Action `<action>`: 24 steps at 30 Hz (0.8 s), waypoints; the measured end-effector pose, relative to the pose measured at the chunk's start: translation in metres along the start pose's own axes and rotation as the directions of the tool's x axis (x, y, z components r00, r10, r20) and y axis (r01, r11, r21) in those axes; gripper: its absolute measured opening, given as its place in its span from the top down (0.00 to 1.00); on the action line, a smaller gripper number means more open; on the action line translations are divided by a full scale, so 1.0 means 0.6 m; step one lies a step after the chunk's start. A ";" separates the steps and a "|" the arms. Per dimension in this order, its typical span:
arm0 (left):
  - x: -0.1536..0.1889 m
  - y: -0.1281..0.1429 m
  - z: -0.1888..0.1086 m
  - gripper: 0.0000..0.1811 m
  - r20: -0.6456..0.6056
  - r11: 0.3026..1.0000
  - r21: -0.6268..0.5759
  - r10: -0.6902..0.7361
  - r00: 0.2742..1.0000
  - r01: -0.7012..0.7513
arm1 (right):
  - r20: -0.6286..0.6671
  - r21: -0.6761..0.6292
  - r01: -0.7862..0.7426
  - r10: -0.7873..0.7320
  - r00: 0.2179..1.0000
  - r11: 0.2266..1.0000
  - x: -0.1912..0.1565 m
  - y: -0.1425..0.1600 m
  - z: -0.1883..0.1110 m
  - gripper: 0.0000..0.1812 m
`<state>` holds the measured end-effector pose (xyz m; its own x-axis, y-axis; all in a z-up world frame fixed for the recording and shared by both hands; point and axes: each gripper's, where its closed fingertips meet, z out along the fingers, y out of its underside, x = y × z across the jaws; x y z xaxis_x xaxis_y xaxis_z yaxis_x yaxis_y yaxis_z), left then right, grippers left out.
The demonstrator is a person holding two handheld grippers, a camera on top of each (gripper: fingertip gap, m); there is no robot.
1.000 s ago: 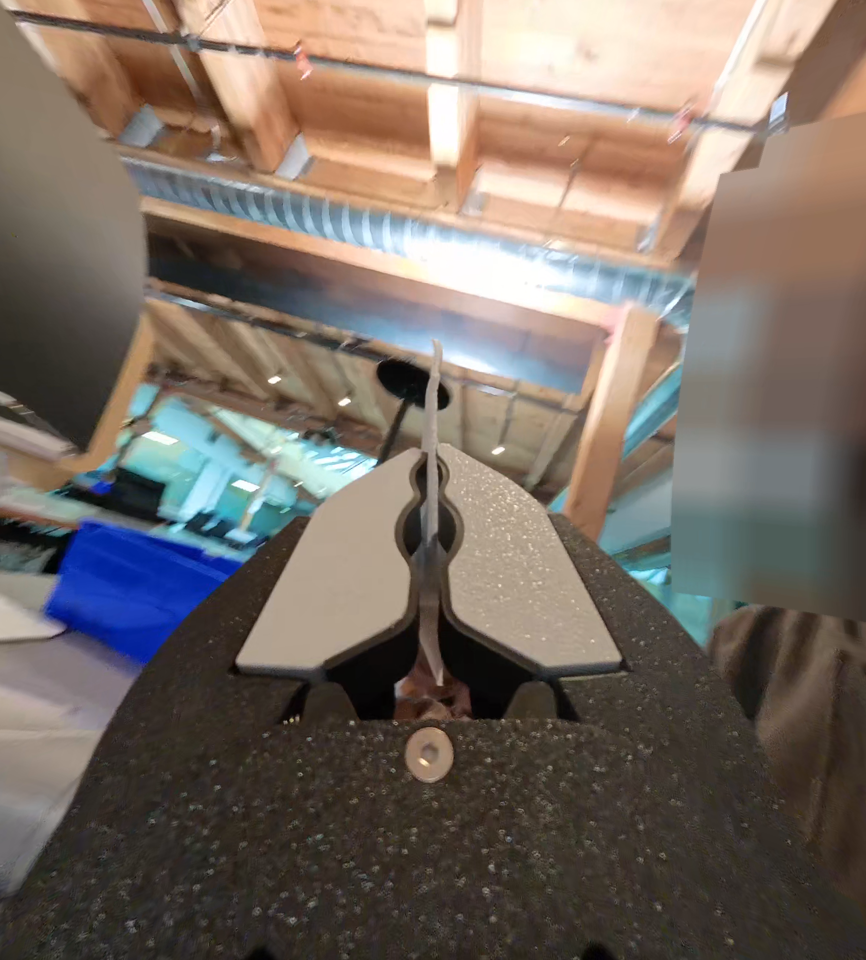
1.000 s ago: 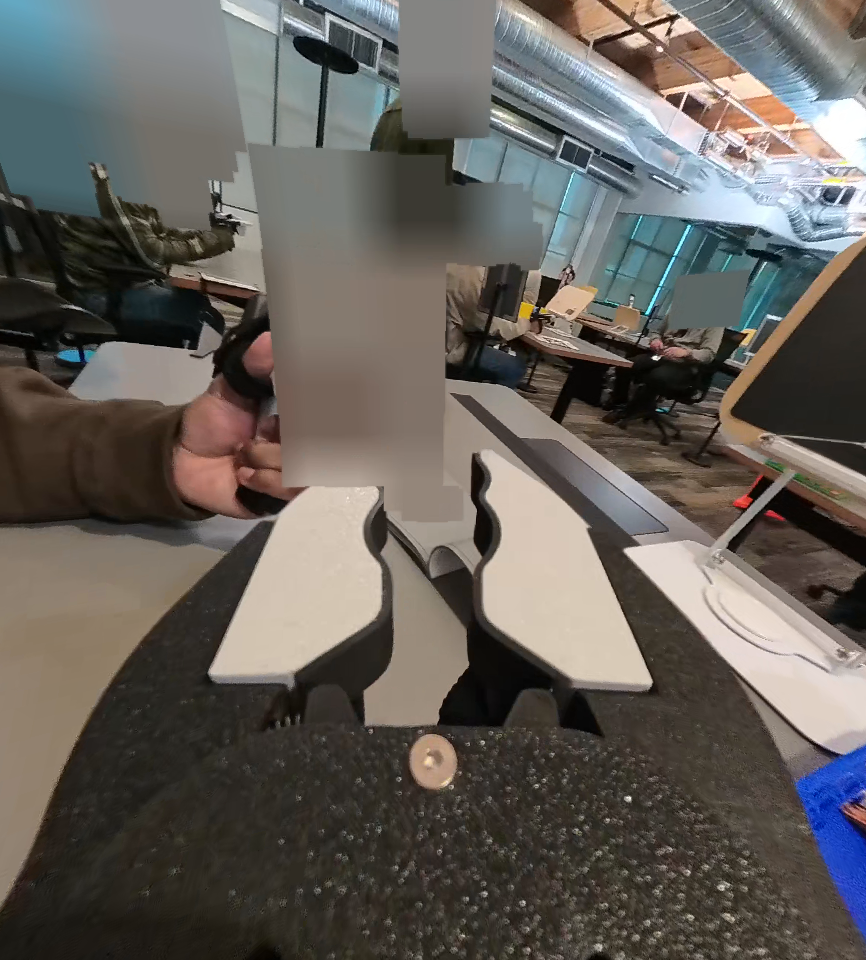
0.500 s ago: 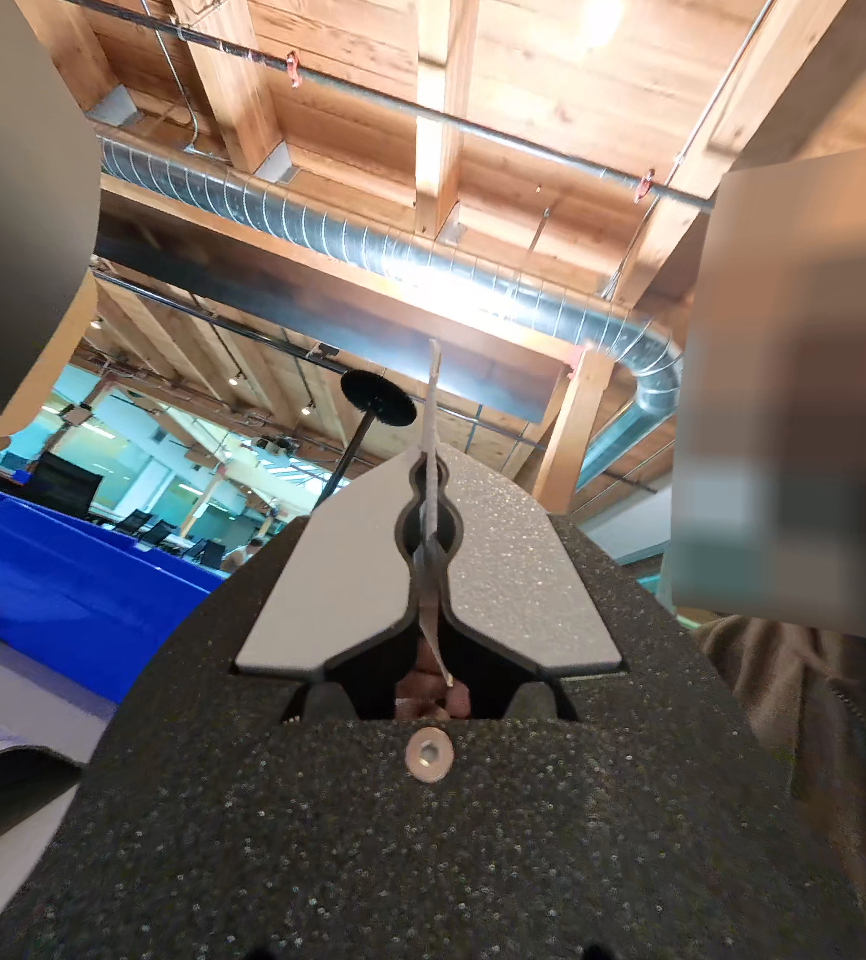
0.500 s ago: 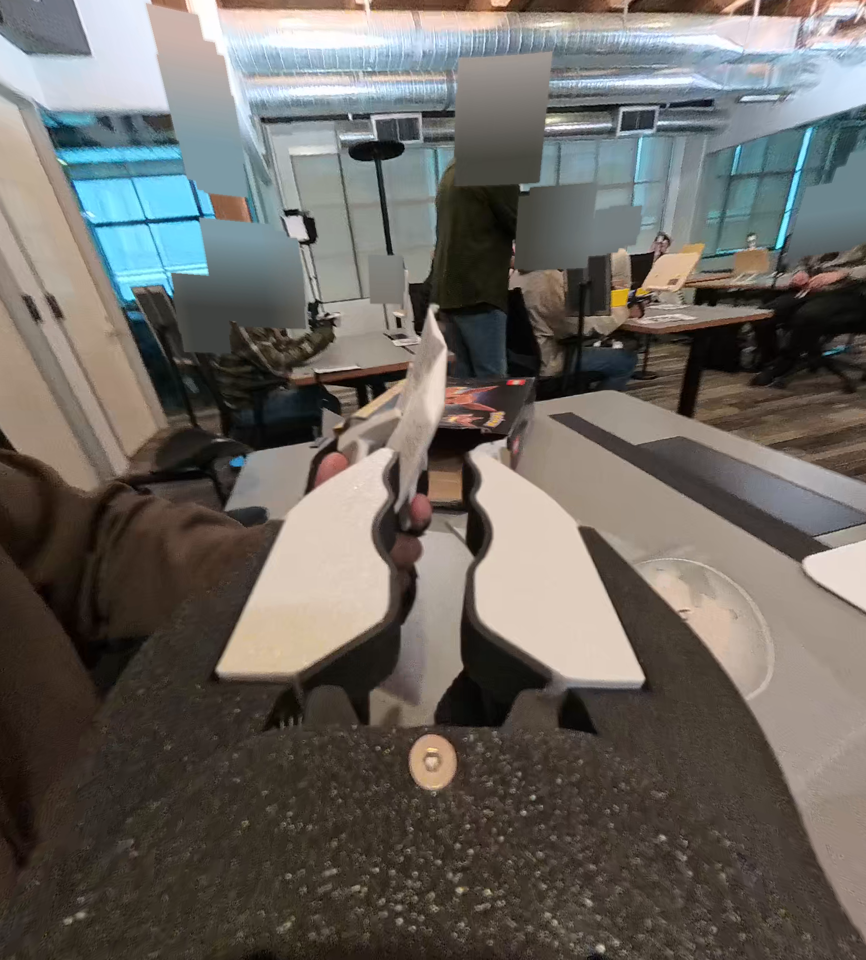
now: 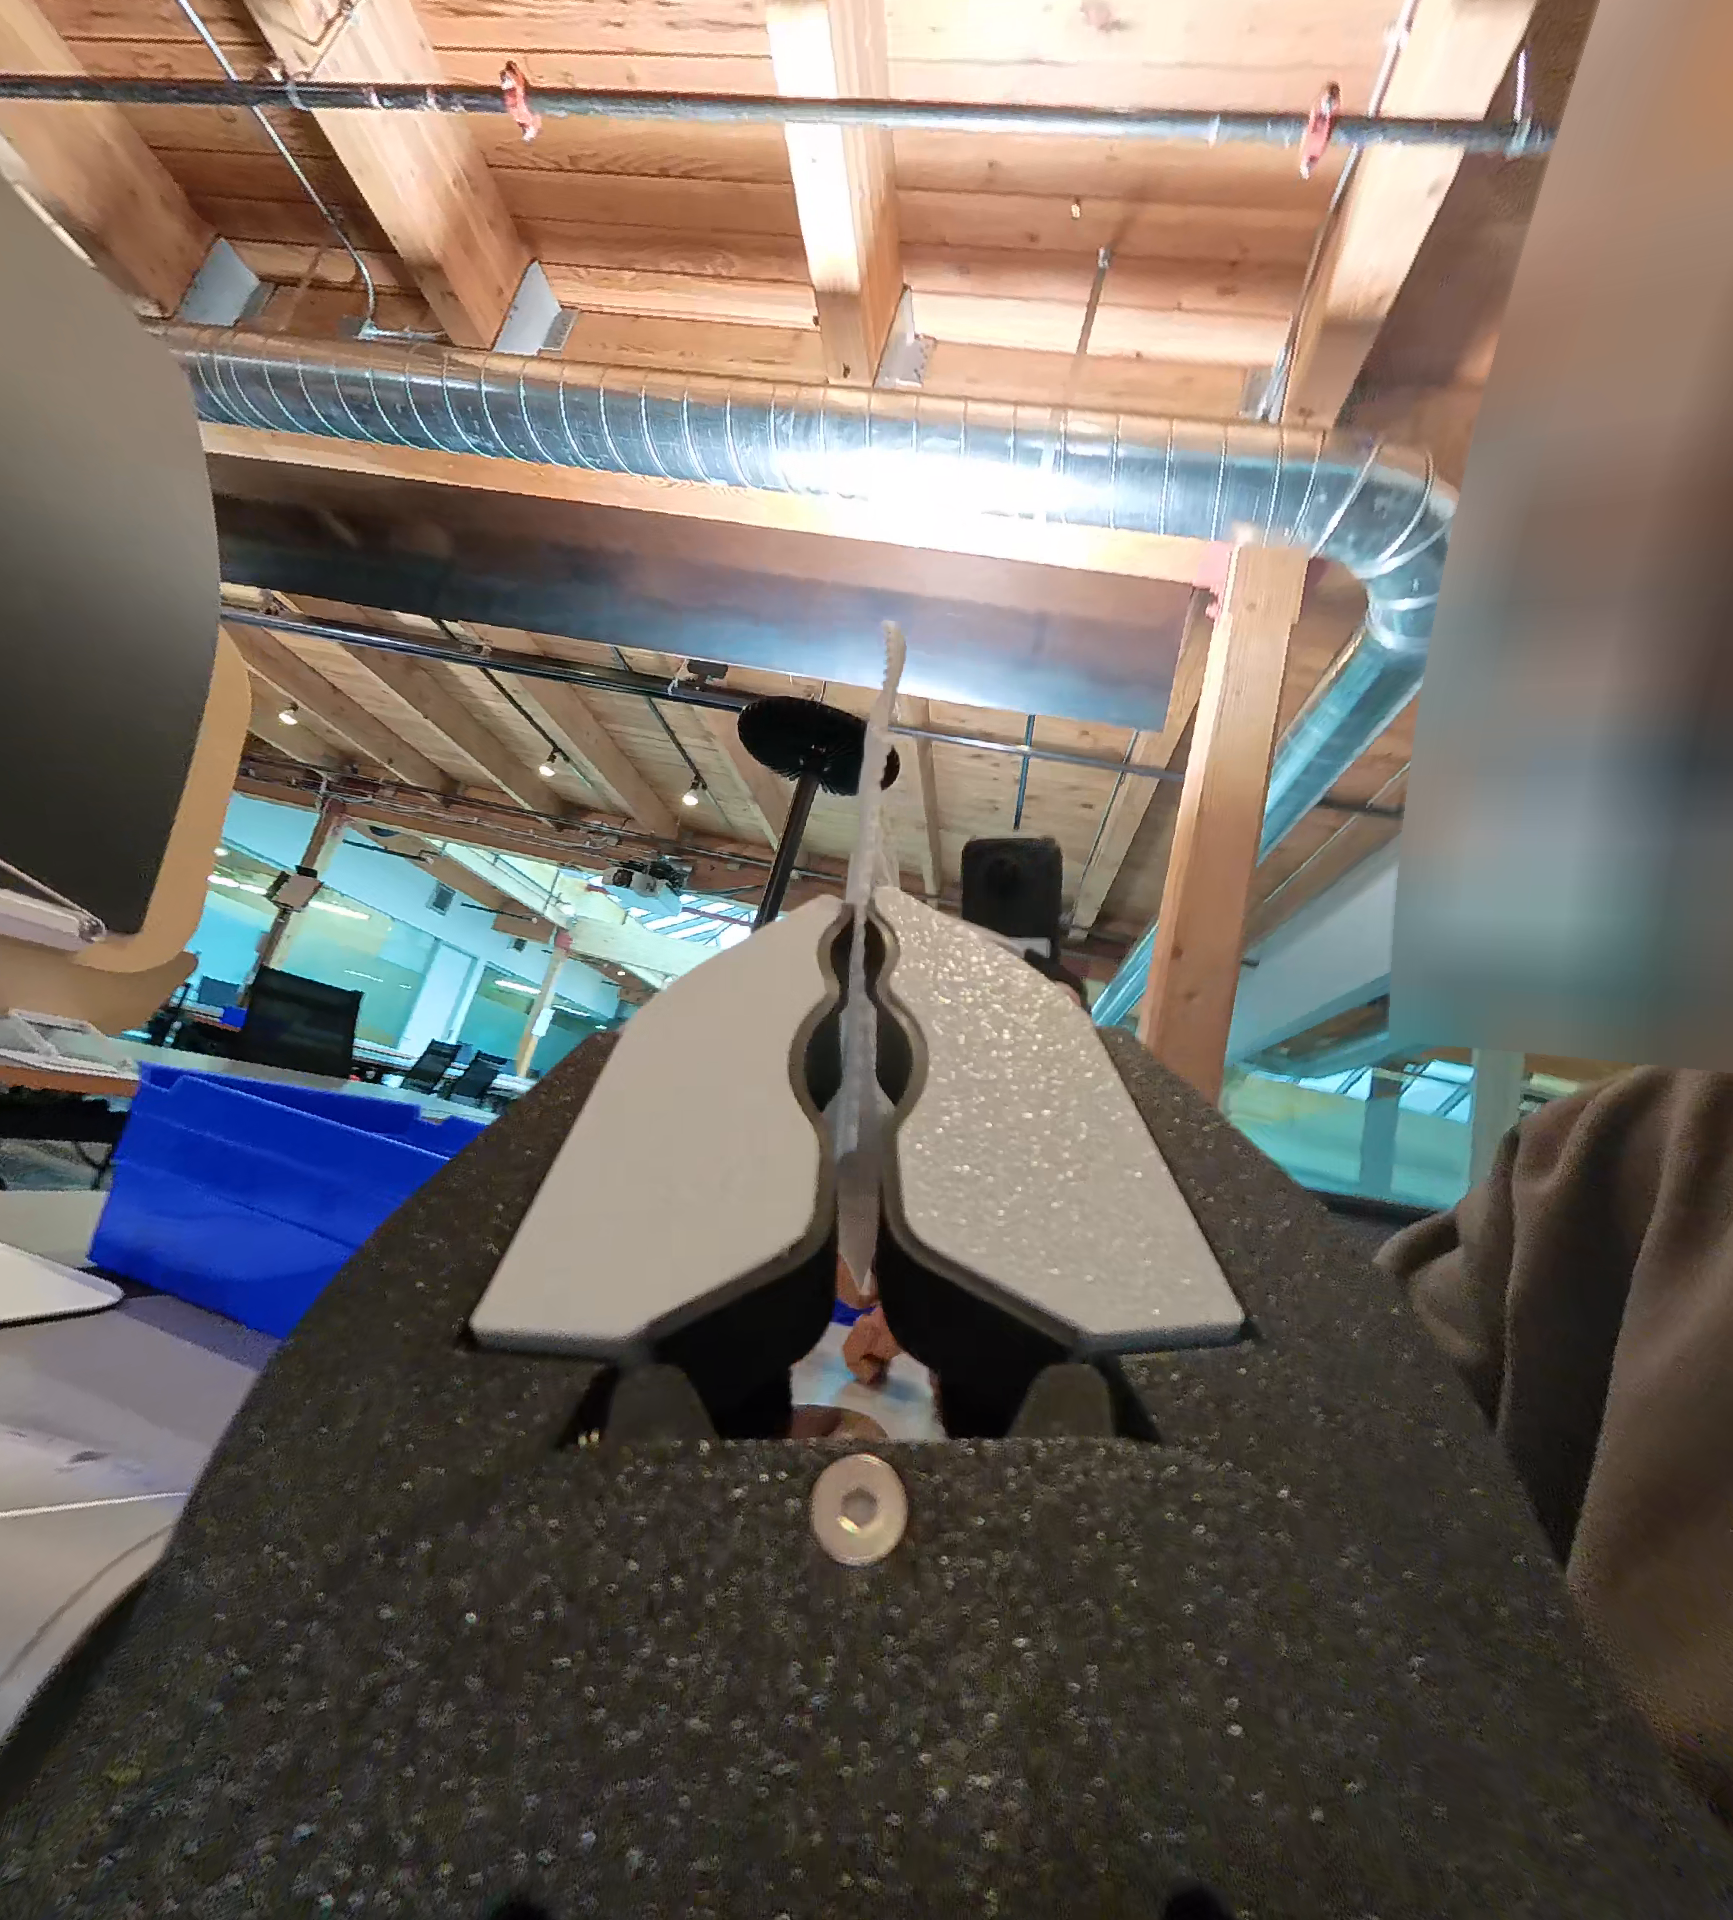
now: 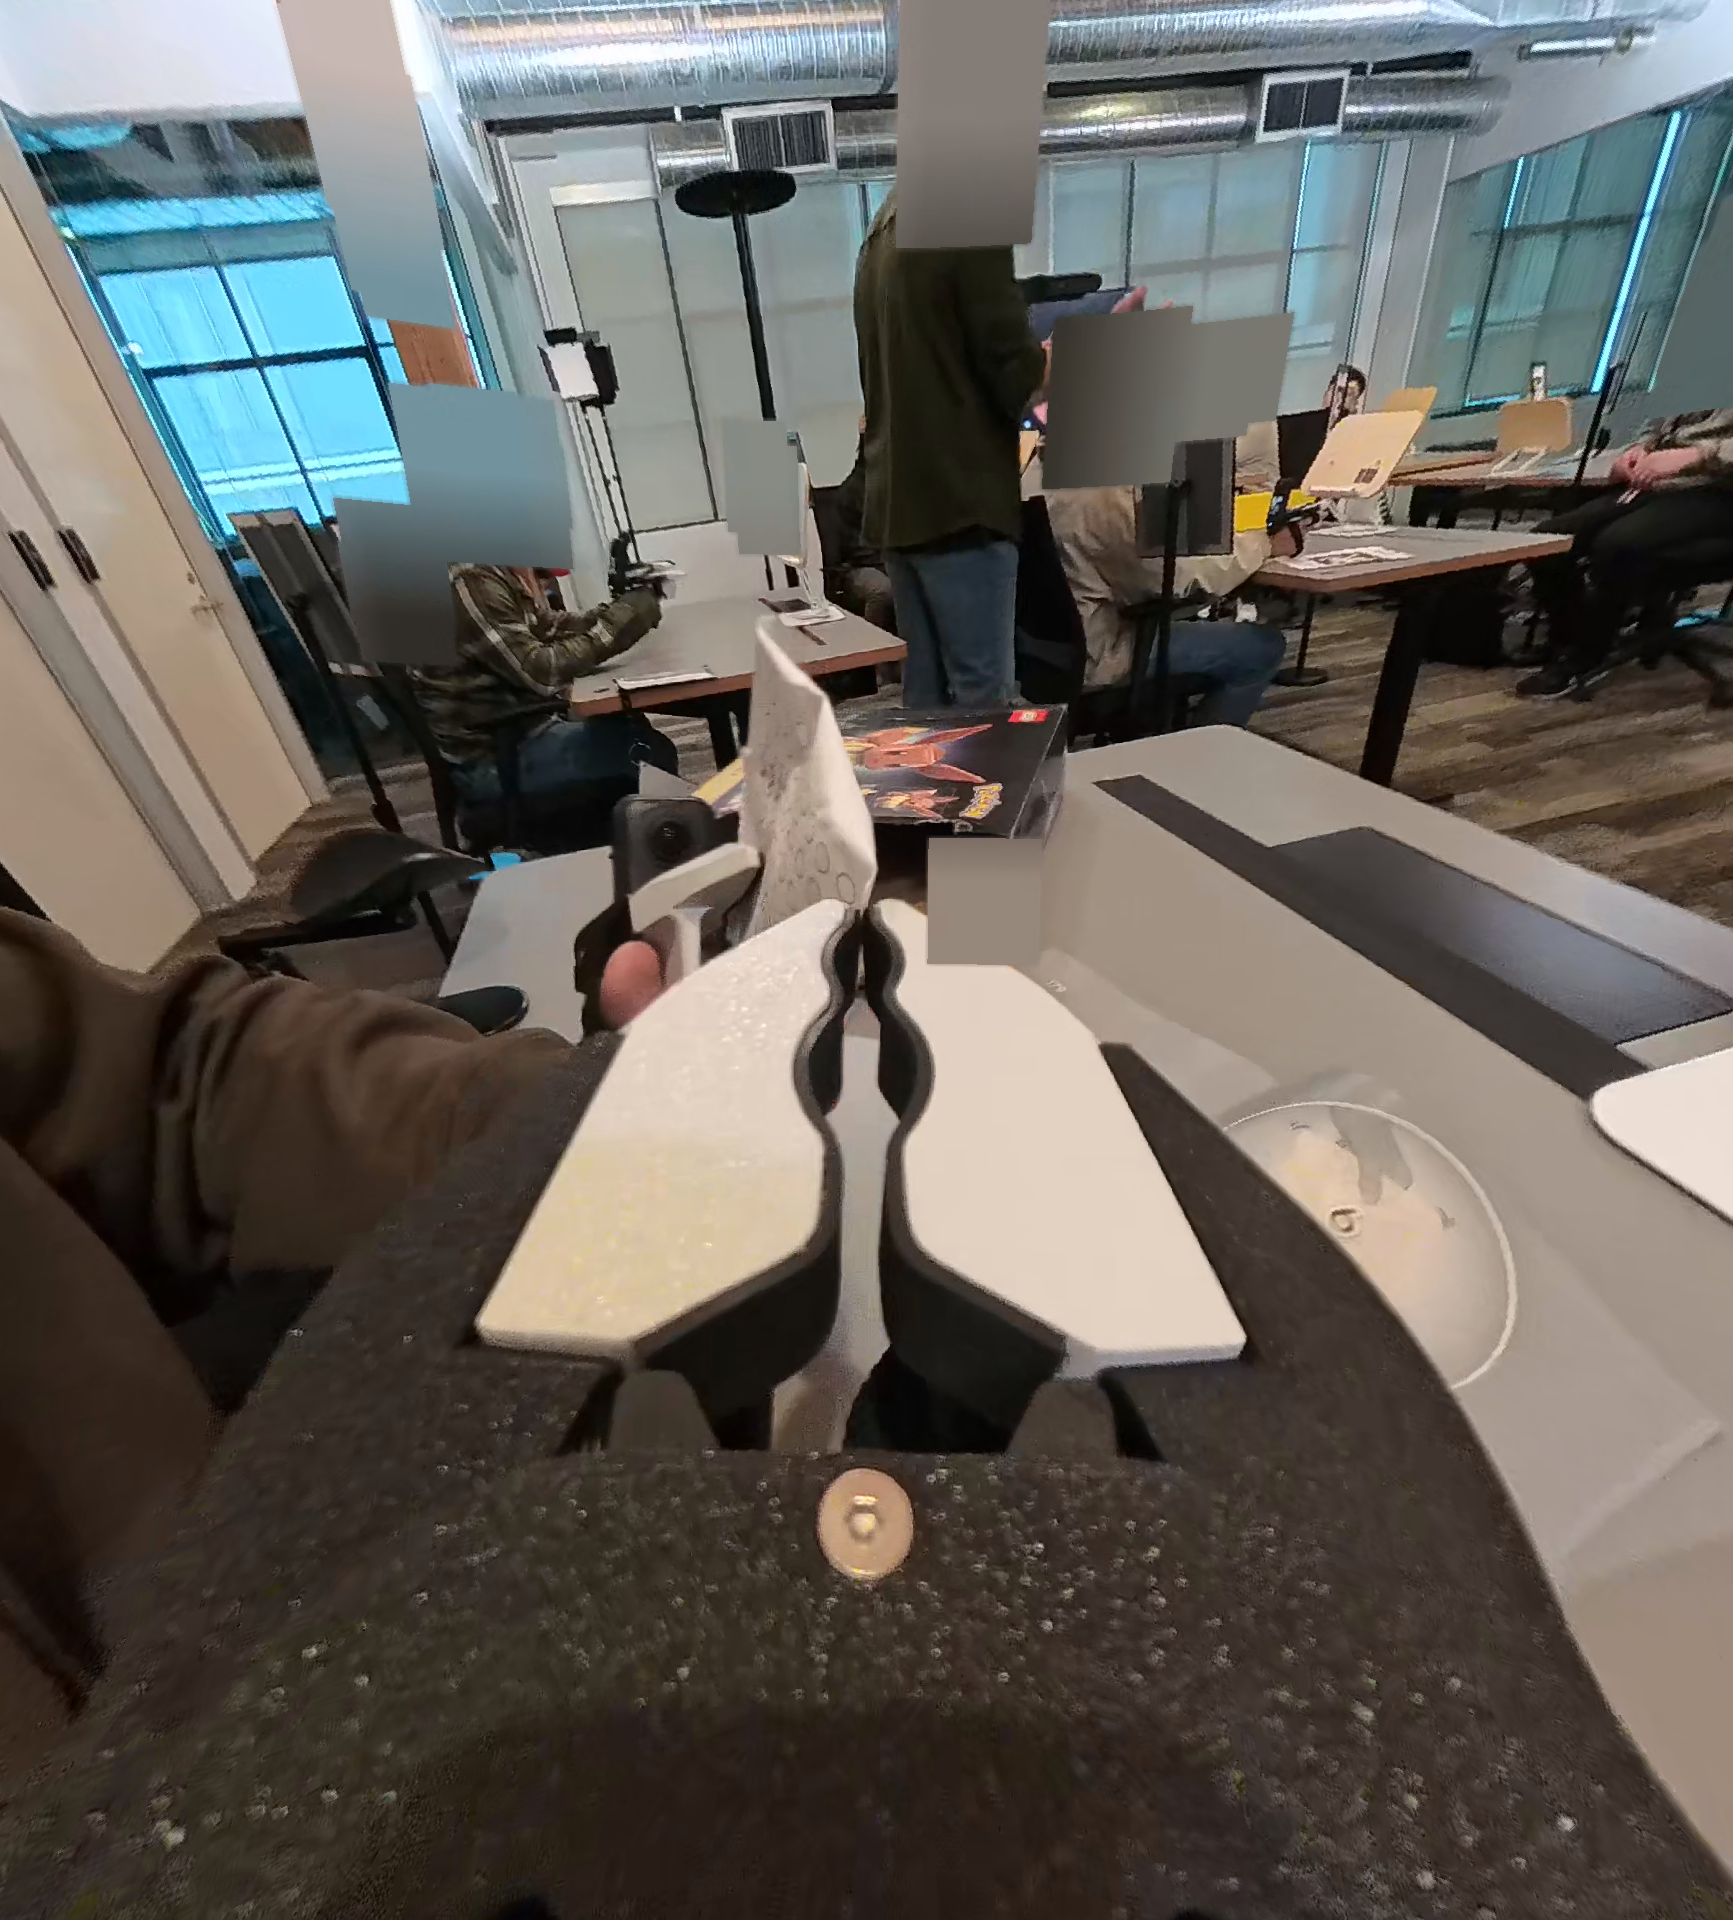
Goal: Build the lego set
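Up above the table (image 6: 1205, 831), the left gripper (image 5: 857, 925) points toward the ceiling, its jaws clenched on a thin white bag (image 5: 877, 790) seen edge-on. In the right wrist view that bag (image 6: 800, 800) stands upright just left of the right gripper (image 6: 867, 914), whose jaws are closed on nothing. The lego box (image 6: 945, 764) lies farther back

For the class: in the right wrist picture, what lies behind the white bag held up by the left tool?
Behind the white bag lies a dark lego box on the grey table, with seated people farther back. The bag covers the box's left end. The left tool grips the bag's lower edge.
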<state>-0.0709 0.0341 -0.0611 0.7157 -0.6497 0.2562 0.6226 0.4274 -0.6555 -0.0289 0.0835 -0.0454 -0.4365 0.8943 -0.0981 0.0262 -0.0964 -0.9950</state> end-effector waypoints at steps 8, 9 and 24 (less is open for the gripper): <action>0.013 0.026 0.009 0.99 -0.015 0.976 -0.132 0.170 0.985 -0.171 | 0.003 0.003 0.115 -0.115 0.993 0.993 -0.013 -0.042 0.000 1.00; 0.014 0.030 0.010 0.99 -0.017 0.973 -0.143 0.182 0.983 -0.182 | 0.004 0.002 0.130 -0.130 0.991 0.991 -0.016 -0.046 0.001 1.00; 0.036 0.018 0.013 0.99 -0.046 0.891 -0.183 0.414 0.909 -0.415 | 0.054 0.035 0.365 -0.366 0.929 0.930 -0.052 -0.058 0.001 1.00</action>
<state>-0.0463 0.0296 -0.0571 0.8937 -0.4430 -0.0709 0.2002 0.5353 -0.8206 -0.0170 0.0587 -0.0079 -0.4637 0.8425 0.2741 -0.1663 0.2212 -0.9610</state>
